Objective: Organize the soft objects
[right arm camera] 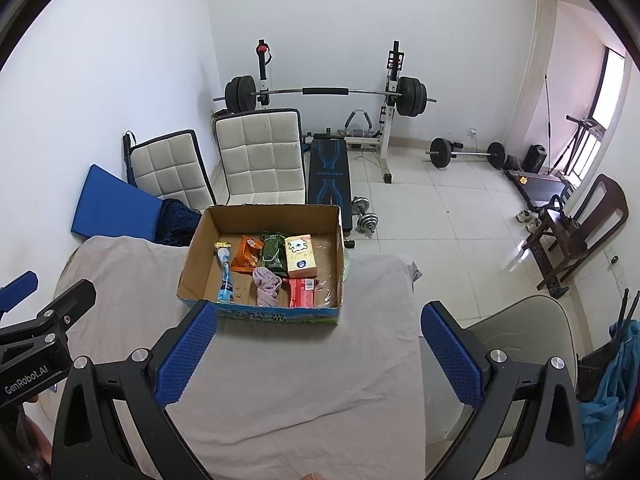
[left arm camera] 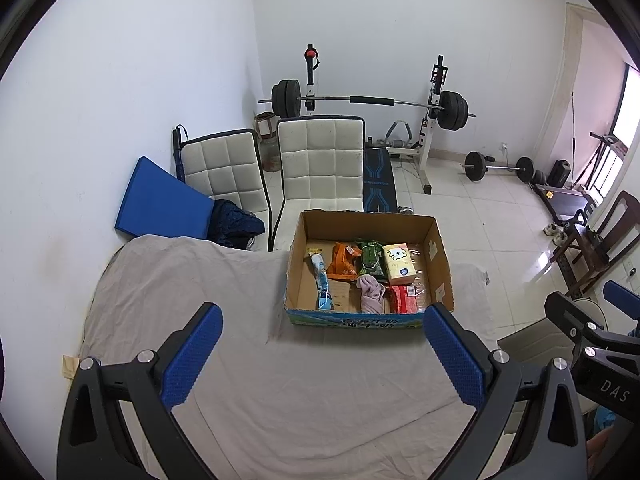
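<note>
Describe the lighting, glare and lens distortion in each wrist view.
Left wrist view: daylight enters from the bright window at right, blown out to white; a glare patch shines on the white tiled floor; fisheye bending curves the walls, corners black. Right wrist view: same overexposed window, same floor sheen; the open brown cardboard box stays sharp.

left tool: jaws spread wide, empty | right tool: jaws spread wide, empty
</note>
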A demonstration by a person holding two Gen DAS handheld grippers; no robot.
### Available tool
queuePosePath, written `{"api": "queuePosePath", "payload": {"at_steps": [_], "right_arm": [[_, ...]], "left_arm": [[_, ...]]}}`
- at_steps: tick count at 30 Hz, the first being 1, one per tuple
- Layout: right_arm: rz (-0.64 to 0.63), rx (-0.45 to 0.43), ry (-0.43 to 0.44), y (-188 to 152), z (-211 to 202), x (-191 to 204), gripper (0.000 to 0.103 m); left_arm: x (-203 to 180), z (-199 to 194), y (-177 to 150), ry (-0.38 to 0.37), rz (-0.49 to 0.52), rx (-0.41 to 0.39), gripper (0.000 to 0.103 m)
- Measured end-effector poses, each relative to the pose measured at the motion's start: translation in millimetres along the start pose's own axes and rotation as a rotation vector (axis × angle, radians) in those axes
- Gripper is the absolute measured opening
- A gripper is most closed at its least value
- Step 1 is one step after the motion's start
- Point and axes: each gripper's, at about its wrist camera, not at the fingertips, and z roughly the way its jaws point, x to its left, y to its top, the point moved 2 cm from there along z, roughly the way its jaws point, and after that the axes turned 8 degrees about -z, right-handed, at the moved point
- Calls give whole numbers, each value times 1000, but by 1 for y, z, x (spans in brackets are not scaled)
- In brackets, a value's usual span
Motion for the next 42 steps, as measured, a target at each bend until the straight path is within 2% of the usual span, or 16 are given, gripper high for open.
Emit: {"api": "queuePosePath", "payload": {"at_steps": [42], "right_arm": [[-15, -17, -3, 10, -23, -2, 103]], "left_arm": [[1, -16, 7, -10, 4, -15, 103]]}}
